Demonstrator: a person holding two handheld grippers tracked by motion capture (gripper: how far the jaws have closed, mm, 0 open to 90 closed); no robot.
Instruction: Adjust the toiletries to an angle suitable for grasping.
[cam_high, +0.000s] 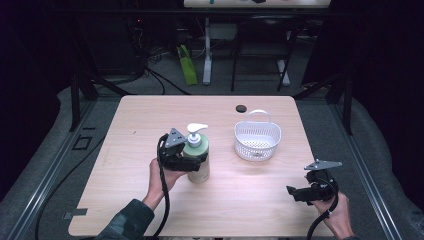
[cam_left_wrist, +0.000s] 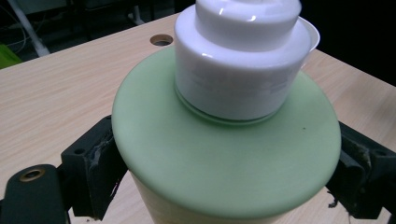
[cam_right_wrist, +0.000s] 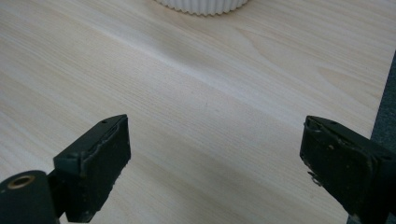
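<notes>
A pale green pump bottle (cam_high: 199, 156) with a white pump head (cam_high: 196, 131) stands upright left of the table's middle. My left gripper (cam_high: 192, 162) comes at it from the left, and its black jaws press on both sides just under the bottle's shoulder. In the left gripper view the green bottle (cam_left_wrist: 224, 140) sits wedged between the two pads of my left gripper (cam_left_wrist: 226, 186). My right gripper (cam_high: 295, 192) rests low near the table's front right corner. In the right gripper view, my right gripper (cam_right_wrist: 215, 158) is open over bare wood with nothing between its jaws.
A white slotted basket (cam_high: 257, 137) with an upright handle stands right of the bottle; its ribbed base (cam_right_wrist: 201, 5) shows ahead of my right gripper. A dark cable hole (cam_high: 241, 107) lies near the far edge of the wooden table (cam_high: 150, 125). Desk legs and cables stand beyond the table.
</notes>
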